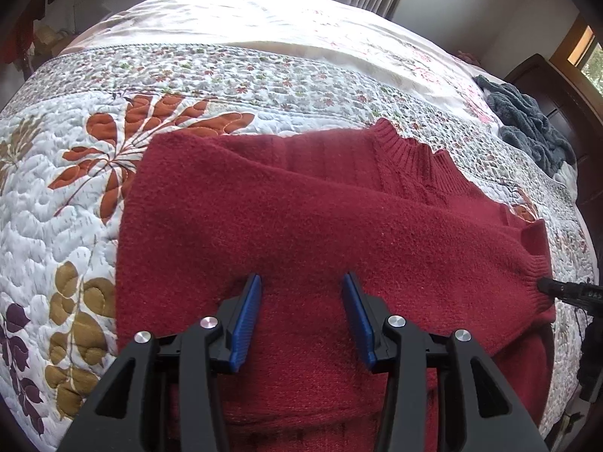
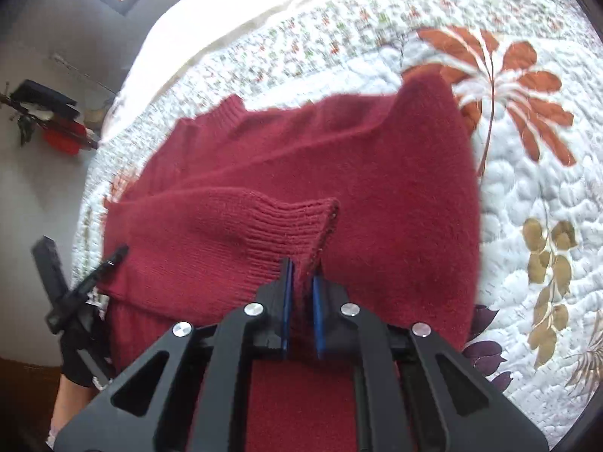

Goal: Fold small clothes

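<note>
On a floral quilted bed (image 1: 56,203), the right hand-held gripper (image 2: 301,282) pinches the red sweater's cuff (image 2: 286,229); the left (image 1: 301,293) gapes wide.

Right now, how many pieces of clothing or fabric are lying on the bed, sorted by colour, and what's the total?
Red: 1, the red sweater, its cuff pinched in the right claw
Blue-grey: 1, the fuzzy blue-grey item near the bed's far edge
Total: 2
Both lie on the floral quilt; the left claw is open.

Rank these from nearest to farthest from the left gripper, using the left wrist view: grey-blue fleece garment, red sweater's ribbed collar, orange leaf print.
1. Red sweater's ribbed collar, ahead, slightly right.
2. Orange leaf print, ahead left on the quilt.
3. Grey-blue fleece garment, far right.
</note>
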Demonstrator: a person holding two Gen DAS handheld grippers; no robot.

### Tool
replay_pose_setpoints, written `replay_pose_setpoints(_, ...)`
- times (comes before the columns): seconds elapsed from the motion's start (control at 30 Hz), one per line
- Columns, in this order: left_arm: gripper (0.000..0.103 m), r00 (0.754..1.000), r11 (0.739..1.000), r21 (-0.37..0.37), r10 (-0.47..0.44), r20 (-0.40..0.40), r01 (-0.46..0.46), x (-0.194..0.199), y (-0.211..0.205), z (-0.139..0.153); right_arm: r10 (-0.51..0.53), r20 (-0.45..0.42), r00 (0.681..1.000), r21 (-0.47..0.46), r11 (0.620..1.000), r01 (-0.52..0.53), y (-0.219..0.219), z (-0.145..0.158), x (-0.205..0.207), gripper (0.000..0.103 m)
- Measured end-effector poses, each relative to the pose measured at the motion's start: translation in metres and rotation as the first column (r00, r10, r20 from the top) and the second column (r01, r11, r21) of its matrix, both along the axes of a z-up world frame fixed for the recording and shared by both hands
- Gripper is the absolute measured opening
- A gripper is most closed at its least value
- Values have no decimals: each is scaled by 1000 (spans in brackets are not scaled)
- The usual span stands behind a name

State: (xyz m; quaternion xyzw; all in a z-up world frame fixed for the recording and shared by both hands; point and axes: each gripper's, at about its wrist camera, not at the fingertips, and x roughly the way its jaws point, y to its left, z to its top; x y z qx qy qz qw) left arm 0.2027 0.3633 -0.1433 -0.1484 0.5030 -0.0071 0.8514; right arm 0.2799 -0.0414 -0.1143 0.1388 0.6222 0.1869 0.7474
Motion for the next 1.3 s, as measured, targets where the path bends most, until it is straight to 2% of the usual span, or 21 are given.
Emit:
replay_pose_setpoints(0.1, 47, 1000, 1000, -2, -9, -6, 9, 2, 0, -2, -11, -30, 999, -6, 1000, 11, 0, -21, 0, 9)
replay_pose_setpoints(0.17, 47, 1000, 1000, -4, -16, -10, 16, 3, 1, -2, -14, -30, 999, 7, 1000, 14, -2, -20, 0, 10)
replay_pose_setpoints(0.23, 47, 1000, 1000, 2, -19, -18, 19, 3, 0, 1, -15, -8, 1000, -6, 1000, 15, -2, -11, -1, 17)
replay_pose_setpoints(0.3, 47, 1000, 1000, 21, -4, -18, 4, -1, -1, 10, -9, 48, 999, -49, 999, 11, -3, 6, -6, 17)
replay_pose_setpoints(0.37, 48, 1000, 1000, -5, -11, 28, 11, -9, -4, 23, 0, 91, 996, -52, 999, 5, -2, 20, -9, 17)
replay_pose_setpoints(0.5, 50, 998, 1000, 3, -25, 54, 25, -18, -18, 31, 42, 114, 993, -35, 999, -39, 11, 28, -13, 17)
replay_pose_setpoints(0.67, 50, 999, 999, 40, -37, -2, 37, -20, -24, 8, 62, 59, 996, -72, 996, -58, 24, 0, -16, 17)
replay_pose_setpoints(0.7, 50, 999, 999, 36, -40, -3, 40, -21, -23, 5, 57, 50, 997, -82, 995, -53, 24, -5, -15, 14)
replay_pose_setpoints(0.77, 52, 999, 998, 42, -52, -5, 52, -21, -22, 1, 41, 30, 999, -61, 997, -39, 20, -16, -16, 14)
replay_pose_setpoints(0.87, 52, 998, 995, 67, -67, -15, 67, -20, -26, -1, 23, 22, 999, -36, 999, -22, 18, -21, -16, 14)
replay_pose_setpoints(1.0, 53, 998, 995, 68, -66, -18, 67, -18, -26, -6, 33, 33, 999, -58, 998, -31, 21, -25, -15, 14)
replay_pose_setpoints(1.2, 53, 998, 995, 72, -64, -25, 65, -17, -26, -4, 13, 13, 1000, -31, 999, -13, 15, -26, -13, 12)
replay_pose_setpoints(1.23, 52, 998, 996, 67, -59, -26, 60, -18, -25, 0, 11, 18, 1000, -29, 1000, -10, 13, -21, -15, 13)
replay_pose_setpoints(1.3, 51, 999, 997, 61, -40, -26, 42, -25, -23, 11, 9, 59, 998, -24, 1000, -8, 9, -3, -27, 26)
